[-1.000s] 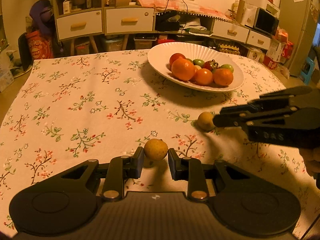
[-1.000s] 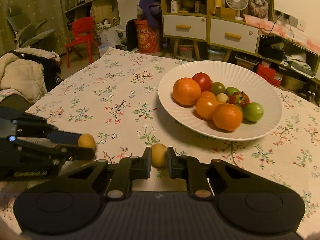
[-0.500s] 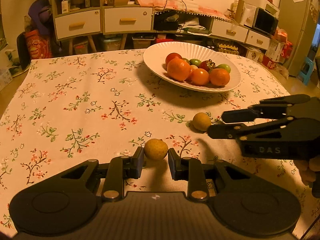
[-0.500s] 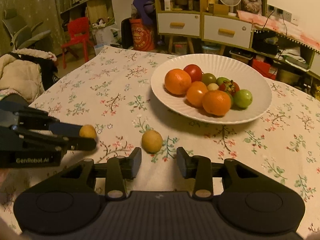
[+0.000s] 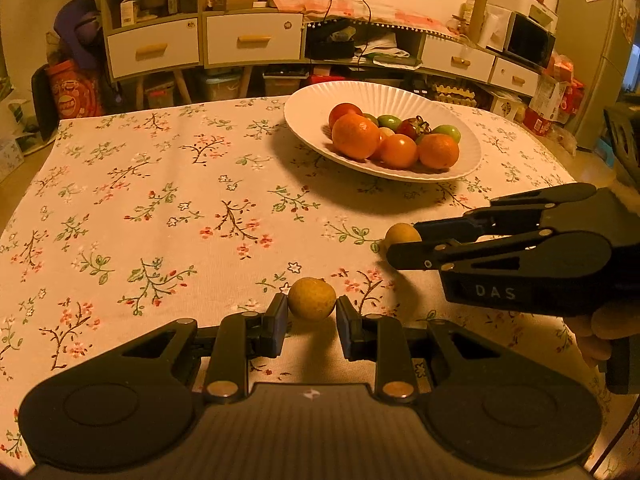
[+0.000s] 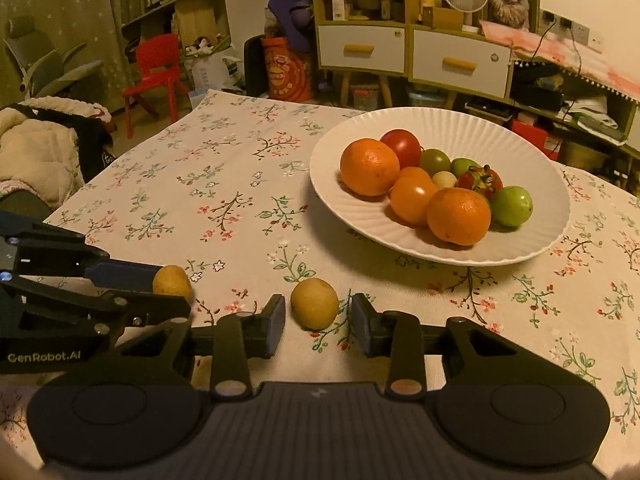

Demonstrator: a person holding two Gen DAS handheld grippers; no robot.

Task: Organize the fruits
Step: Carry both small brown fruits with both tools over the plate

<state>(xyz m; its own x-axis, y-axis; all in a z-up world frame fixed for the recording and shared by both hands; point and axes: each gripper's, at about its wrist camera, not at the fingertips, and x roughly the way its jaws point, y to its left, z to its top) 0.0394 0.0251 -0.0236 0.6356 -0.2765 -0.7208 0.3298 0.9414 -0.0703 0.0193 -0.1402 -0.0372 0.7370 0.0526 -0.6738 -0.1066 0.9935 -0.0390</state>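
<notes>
Two small yellow-brown fruits lie on the flowered tablecloth. One fruit (image 5: 311,299) sits between the pads of my left gripper (image 5: 311,316), with small gaps on both sides. The other fruit (image 6: 314,303) lies between the open fingers of my right gripper (image 6: 318,318), untouched. Each gripper shows in the other's view: the right gripper (image 5: 404,240) beside its fruit (image 5: 402,234), the left gripper (image 6: 172,290) around its fruit (image 6: 172,280). A white plate (image 5: 304,120) at the back holds oranges, tomatoes and green fruits; it also shows in the right wrist view (image 6: 532,160).
The table's far edge faces white drawer cabinets (image 5: 252,38) and cluttered shelves. A red chair (image 6: 154,68) and a coat-covered seat (image 6: 36,152) stand off the table's left side. Bare cloth (image 5: 140,200) lies left of the plate.
My right gripper opened and let go of its fruit, drew back, then came forward around it again. My left gripper stayed around its fruit, its jaws a little wider apart.
</notes>
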